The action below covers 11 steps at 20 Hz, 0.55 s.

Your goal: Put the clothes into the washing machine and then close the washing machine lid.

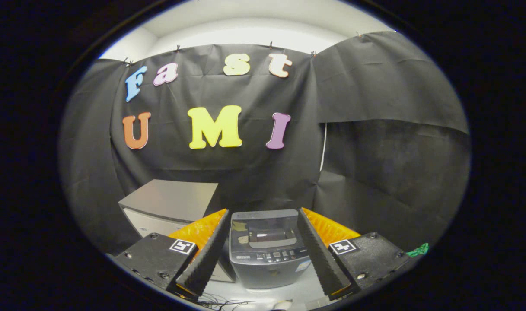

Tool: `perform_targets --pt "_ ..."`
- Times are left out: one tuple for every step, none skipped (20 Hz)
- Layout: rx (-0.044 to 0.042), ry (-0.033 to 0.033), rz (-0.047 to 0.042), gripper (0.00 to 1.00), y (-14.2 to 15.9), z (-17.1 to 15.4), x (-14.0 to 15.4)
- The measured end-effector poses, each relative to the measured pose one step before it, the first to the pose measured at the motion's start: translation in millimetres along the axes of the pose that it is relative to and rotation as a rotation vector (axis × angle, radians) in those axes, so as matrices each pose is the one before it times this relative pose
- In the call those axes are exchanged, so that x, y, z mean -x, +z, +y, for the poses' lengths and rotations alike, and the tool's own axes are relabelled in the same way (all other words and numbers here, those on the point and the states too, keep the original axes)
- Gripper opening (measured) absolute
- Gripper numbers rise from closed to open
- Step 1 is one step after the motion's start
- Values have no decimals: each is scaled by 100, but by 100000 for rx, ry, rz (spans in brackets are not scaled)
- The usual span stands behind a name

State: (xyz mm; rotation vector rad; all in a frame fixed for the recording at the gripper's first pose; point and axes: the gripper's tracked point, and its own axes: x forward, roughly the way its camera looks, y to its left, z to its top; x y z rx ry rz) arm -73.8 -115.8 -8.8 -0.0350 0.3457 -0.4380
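A grey cabinet (pixel 170 203) stood left of the small dark washing machine (pixel 267 248), a scrap of green cloth (pixel 418 249) far right. The gripper (pixel 263 220) was spread wide, empty, the lid-down machine framed between its fingers, just beyond.

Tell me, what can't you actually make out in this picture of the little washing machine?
- Grey toy-sized washing machine: its lower sides sit behind the open gripper fingers; the lid looks shut, so the drum is hidden.
- Control panel buttons: too small to read.
- Green cloth scrap: mostly behind the gripper body.
- Silver-grey cabinet: front partly blocked by the gripper.
- White object below the fingers: cut off by the edge.
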Motion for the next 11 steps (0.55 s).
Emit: perform_targets --pt "98 -1127 -1191 98 373 -596 902" --pt "-512 -1095 -1511 98 547 -665 992" --pt "-530 45 -1476 98 461 -208 769" --pt "80 -40 -1598 98 460 -200 626" --pt "1030 -178 -870 98 119 -299 362" --pt "1649 -1009 -1204 98 421 -429 165" --pt "1004 500 -1311 98 566 -5 341" --pt "411 1292 -1286 98 607 240 141" --pt "-370 2086 -1489 98 589 310 415" --pt "-438 2485 -1886 98 707 491 294" --pt "-151 1865 -1195 98 479 56 336"
